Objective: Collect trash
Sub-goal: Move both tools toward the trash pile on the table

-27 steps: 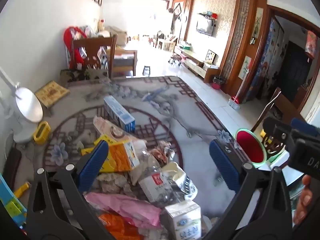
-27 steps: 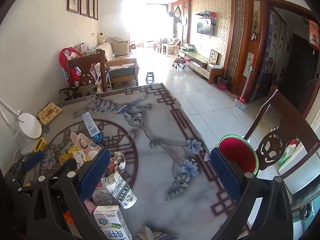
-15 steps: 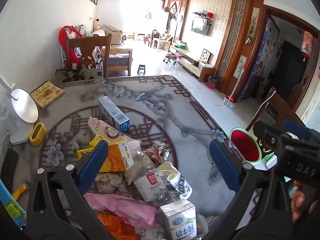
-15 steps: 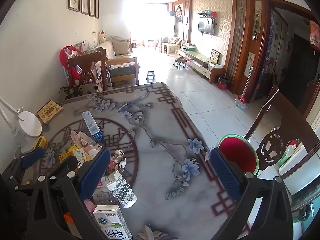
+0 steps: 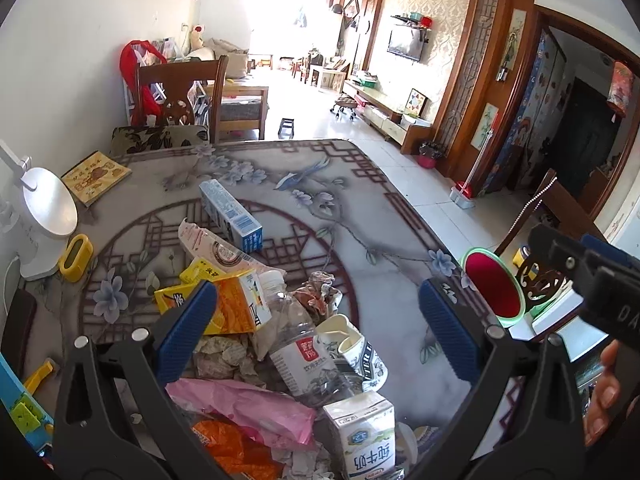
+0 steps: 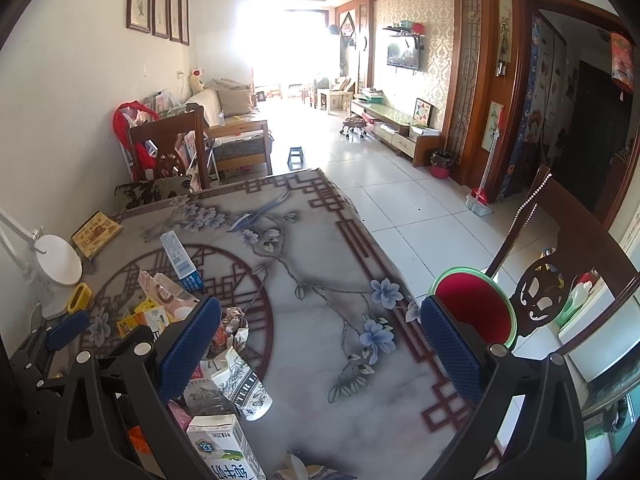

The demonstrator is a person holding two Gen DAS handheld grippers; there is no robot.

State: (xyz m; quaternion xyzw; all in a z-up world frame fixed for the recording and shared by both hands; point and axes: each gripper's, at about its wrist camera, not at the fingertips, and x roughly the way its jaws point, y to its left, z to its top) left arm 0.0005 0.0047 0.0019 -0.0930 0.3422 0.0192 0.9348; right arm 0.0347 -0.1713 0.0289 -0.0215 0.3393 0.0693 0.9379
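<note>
Both the left gripper (image 5: 316, 336) and right gripper (image 6: 320, 344) tilt downward over the table (image 6: 320, 264), jaws wide, holding nothing.

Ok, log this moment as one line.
phase: approach | left gripper: open, over trash pile | right gripper: open, empty | bin: beside table
</note>
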